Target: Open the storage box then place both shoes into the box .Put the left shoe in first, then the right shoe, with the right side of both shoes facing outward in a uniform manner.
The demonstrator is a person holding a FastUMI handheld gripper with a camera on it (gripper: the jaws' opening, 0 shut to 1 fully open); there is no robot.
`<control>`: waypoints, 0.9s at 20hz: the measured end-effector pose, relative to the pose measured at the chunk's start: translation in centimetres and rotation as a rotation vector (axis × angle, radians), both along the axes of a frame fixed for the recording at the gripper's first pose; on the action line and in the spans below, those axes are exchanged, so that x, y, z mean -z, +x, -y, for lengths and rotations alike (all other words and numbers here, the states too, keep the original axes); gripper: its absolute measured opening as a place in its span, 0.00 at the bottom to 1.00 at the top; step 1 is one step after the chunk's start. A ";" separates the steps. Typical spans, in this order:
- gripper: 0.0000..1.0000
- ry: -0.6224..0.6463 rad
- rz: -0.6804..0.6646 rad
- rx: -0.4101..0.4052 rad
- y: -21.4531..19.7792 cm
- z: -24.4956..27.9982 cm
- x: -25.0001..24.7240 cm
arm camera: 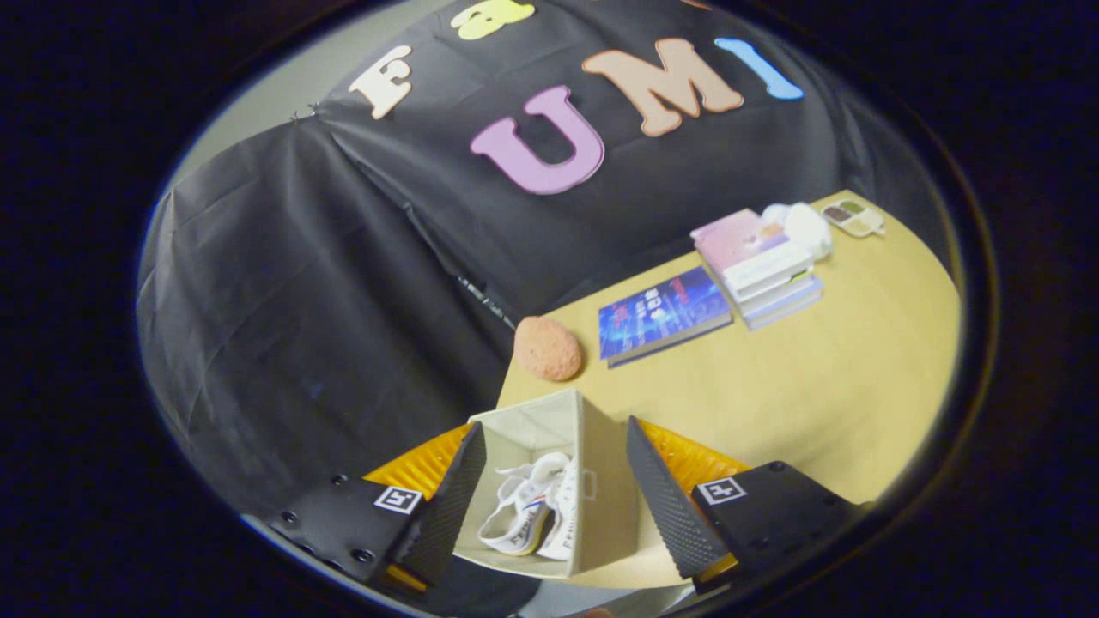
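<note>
A beige fabric storage box [601, 481] stands open at the near corner of the wooden table [816, 386]. Two white shoes [532, 515] lie side by side inside it, toes pointing down toward me. My gripper [549, 498] hovers above the box, open, with the box's mouth showing between the two fingers. Nothing is held between the fingers; the left finger [451, 502] and the right finger [670, 498] stand wide apart on either side of the box.
Beyond the box lies a round pinkish-orange sponge-like ball [548, 348] at the table's edge. A blue book [661, 313] lies flat behind it. Farther back is a stack of books [755, 266], a white object [807, 227] and a small tray [853, 217].
</note>
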State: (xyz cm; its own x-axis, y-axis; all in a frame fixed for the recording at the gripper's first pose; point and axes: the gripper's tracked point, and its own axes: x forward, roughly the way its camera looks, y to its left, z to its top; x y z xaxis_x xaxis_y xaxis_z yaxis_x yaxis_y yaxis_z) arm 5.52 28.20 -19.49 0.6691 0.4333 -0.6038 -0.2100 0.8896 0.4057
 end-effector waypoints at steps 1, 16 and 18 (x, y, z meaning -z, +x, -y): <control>1.00 -0.024 0.050 0.013 0.4 1.9 -1.3; 1.00 -0.247 0.517 0.138 3.8 19.4 -16.1; 1.00 -0.244 0.538 0.145 4.0 20.5 -17.2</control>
